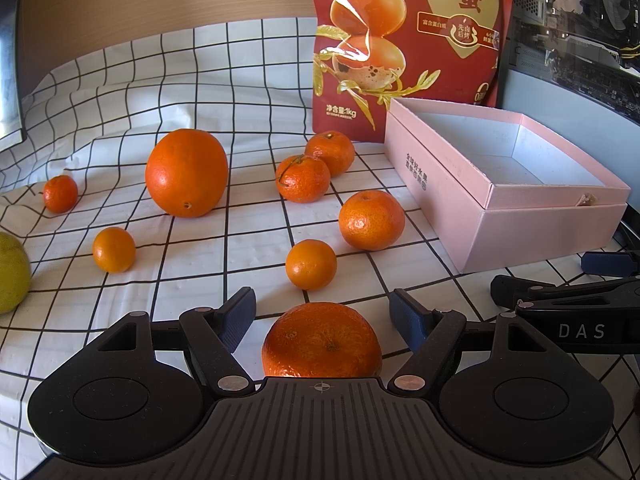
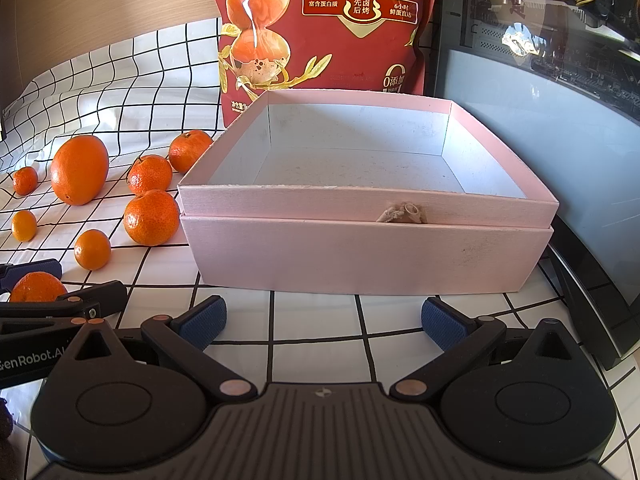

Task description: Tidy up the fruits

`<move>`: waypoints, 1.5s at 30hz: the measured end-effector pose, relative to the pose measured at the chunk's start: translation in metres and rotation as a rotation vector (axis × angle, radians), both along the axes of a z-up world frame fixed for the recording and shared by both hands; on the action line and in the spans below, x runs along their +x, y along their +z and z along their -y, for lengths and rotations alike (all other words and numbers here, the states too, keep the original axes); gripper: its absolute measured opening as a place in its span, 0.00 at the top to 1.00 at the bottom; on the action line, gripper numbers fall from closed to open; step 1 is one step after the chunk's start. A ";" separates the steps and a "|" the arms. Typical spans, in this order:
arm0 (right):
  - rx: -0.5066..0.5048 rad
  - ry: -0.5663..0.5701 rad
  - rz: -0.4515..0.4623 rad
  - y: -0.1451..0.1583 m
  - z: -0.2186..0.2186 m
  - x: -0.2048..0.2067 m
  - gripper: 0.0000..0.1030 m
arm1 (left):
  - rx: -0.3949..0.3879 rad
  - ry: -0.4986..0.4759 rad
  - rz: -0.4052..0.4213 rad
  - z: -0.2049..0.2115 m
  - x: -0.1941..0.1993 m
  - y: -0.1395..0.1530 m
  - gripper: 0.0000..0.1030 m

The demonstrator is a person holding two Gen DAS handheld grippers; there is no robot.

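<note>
1. The nearest mandarin [image 1: 322, 340] has its lower part hidden behind the left gripper's body.
2. A green fruit [image 1: 12, 272] is cut off by the left edge.
3. The red bag [image 1: 404, 40] runs past the top edge.
4. In the right wrist view, part of the pink box's [image 2: 360, 256] floor is hidden behind its near wall.

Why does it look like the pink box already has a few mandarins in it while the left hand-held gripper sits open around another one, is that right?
Not quite. The pink box is empty: the right wrist view shows only its bare pale floor. The rest holds: the left hand-held gripper is open around a mandarin on the checked cloth, its fingers not touching it.
</note>
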State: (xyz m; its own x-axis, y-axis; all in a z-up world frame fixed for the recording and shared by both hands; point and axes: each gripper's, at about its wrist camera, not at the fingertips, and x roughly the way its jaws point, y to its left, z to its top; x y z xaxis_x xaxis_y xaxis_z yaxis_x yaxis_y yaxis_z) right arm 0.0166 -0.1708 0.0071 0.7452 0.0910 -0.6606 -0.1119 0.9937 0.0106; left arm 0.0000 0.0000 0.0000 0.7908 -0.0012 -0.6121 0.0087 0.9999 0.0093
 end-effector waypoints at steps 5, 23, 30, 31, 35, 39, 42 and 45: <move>0.000 0.000 0.000 0.000 0.000 0.000 0.00 | 0.000 0.000 0.000 0.000 0.000 0.000 0.23; 0.000 0.000 0.000 0.000 0.000 0.000 0.00 | 0.000 0.000 0.000 0.000 0.000 0.000 0.23; 0.000 0.000 0.000 0.000 0.000 0.000 0.00 | 0.000 0.000 0.000 -0.002 0.000 0.000 0.23; 0.000 0.000 0.000 0.000 0.000 0.000 0.00 | 0.000 0.000 0.000 -0.003 0.000 0.001 0.23; 0.000 0.000 0.000 -0.003 -0.001 -0.001 0.00 | 0.000 0.000 0.000 -0.006 -0.001 0.002 0.23; 0.002 0.005 -0.004 -0.008 -0.001 -0.002 0.00 | -0.001 -0.015 -0.002 -0.010 -0.002 0.003 0.23; -0.006 0.017 -0.076 -0.005 -0.004 0.003 0.00 | -0.041 -0.057 -0.056 -0.025 0.002 0.012 0.27; -0.014 0.013 -0.137 -0.001 -0.009 0.007 0.00 | -0.127 -0.047 -0.105 -0.055 0.001 0.026 0.28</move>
State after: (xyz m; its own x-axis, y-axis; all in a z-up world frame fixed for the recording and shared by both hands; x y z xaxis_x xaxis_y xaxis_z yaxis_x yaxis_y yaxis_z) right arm 0.0239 -0.1617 0.0062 0.6464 0.0896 -0.7577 -0.1229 0.9923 0.0125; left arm 0.0007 0.0550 0.0259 0.7197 -0.1197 -0.6839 0.0500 0.9914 -0.1209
